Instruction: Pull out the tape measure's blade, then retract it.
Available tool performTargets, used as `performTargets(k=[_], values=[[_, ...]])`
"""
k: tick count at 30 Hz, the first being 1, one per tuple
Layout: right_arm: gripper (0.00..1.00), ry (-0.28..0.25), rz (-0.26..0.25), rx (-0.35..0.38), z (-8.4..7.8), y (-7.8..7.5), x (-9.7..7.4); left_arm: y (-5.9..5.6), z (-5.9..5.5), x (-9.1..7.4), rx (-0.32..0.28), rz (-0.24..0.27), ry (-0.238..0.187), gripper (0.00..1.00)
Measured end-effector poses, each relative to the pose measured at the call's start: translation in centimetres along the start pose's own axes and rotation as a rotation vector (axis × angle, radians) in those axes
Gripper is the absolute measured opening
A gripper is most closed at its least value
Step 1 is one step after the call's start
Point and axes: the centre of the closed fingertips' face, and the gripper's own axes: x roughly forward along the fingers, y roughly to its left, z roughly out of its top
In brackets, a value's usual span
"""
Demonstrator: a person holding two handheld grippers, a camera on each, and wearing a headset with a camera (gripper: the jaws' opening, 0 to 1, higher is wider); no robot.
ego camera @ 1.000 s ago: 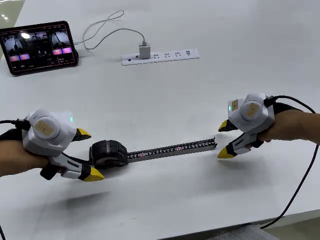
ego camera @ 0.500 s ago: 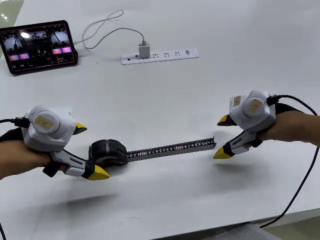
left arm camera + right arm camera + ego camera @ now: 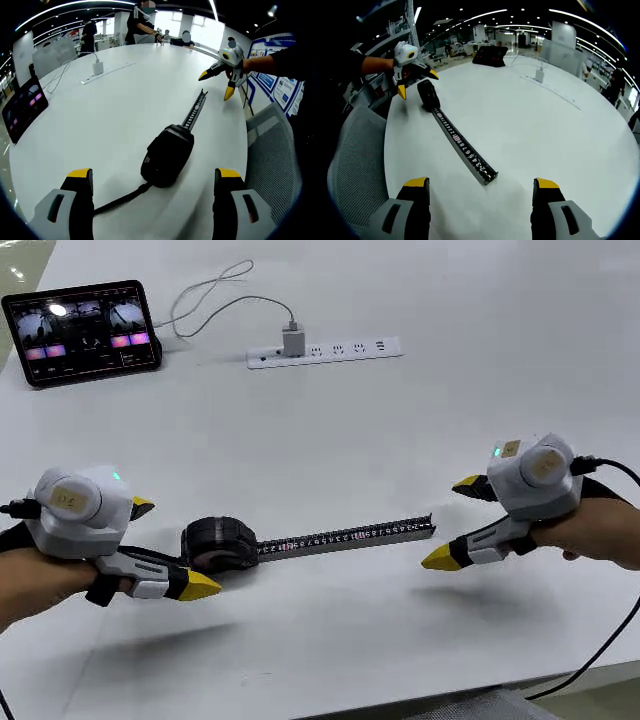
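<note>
A black tape measure point(image 3: 217, 543) rests on the white table, and its dark blade point(image 3: 345, 537) lies flat, stretched out to the right with the hook end point(image 3: 429, 524) free. My left gripper point(image 3: 165, 547) is open just left of the case point(image 3: 167, 154), with its jaws apart and not touching it. My right gripper point(image 3: 455, 521) is open to the right of the blade tip point(image 3: 489, 177), a short gap away. The blade point(image 3: 461, 146) runs from the tip to the case point(image 3: 427, 95).
A tablet point(image 3: 82, 331) lies at the far left of the table. A white power strip point(image 3: 325, 351) with a plugged charger and cable sits at the back middle. The table's front edge runs close below the grippers. A grey chair point(image 3: 272, 150) stands beside the table.
My right gripper has let go of the blade tip and drawn back to the right. My left gripper has pulled back left off the case. The blade stays extended.
</note>
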Motion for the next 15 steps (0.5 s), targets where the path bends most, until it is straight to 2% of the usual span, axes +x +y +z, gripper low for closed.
performTargets(k=[3, 7, 11, 15], values=[[0.87, -0.02, -0.029, 0.004, -0.3, 0.0, -0.5, 0.3, -0.4, -0.4, -0.037, 0.032, -0.022, 0.99], [0.92, -0.052, -0.061, 0.049, -1.0, 0.0, -1.3, 1.1, -1.1, -1.2, -0.084, 0.097, -0.061, 0.99], [0.95, -0.059, -0.071, 0.077, -1.8, 0.2, -1.8, 1.2, -1.3, -2.0, -0.118, 0.116, -0.094, 0.99], [0.99, -0.079, -0.102, 0.1, -2.2, 0.1, -2.5, 1.2, -2.0, -2.6, -0.156, 0.121, -0.107, 0.99]])
